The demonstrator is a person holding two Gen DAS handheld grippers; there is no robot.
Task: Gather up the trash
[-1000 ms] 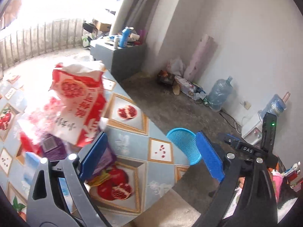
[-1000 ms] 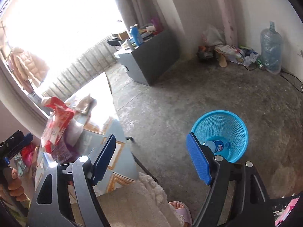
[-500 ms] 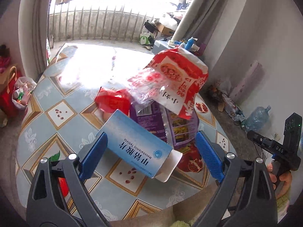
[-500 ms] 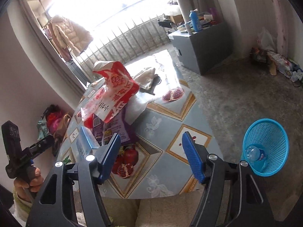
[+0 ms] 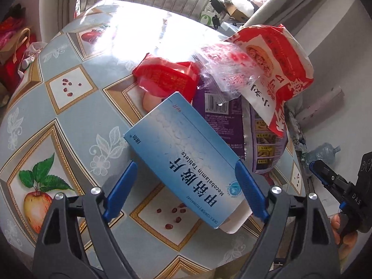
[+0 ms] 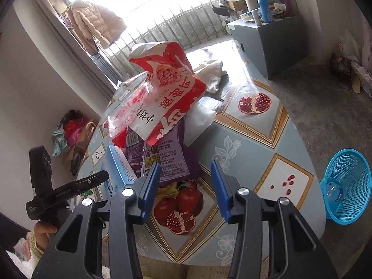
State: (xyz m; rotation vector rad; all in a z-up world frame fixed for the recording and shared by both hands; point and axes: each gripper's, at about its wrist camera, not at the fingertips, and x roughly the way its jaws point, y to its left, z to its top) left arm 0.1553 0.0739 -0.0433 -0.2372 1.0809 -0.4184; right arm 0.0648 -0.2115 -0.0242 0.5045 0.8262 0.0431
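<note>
A pile of trash lies on the fruit-patterned table [image 5: 76, 121]: a blue tablet box [image 5: 186, 158], a purple packet [image 5: 262, 137], a red-and-white bag [image 5: 279, 69] and a red wrapper [image 5: 167, 79]. My left gripper [image 5: 186, 188] is open, its blue fingers on either side of the box's near end. My right gripper [image 6: 186, 183] is open and empty above the table, just in front of the purple packet [image 6: 167, 153]. The red-and-white bag [image 6: 169, 88] tops the pile. The blue box [image 6: 118, 167] shows edge-on at left.
A blue waste basket [image 6: 346, 186] with a plastic bottle inside stands on the concrete floor right of the table. A white cloth [image 6: 211, 74] lies at the table's far side. A grey cabinet [image 6: 269, 34] stands behind. Bags sit on the floor at left [image 6: 72, 130].
Both grippers swung from the floor and basket back over the table. The left gripper closed in on the blue box; the right gripper came nearer the purple packet.
</note>
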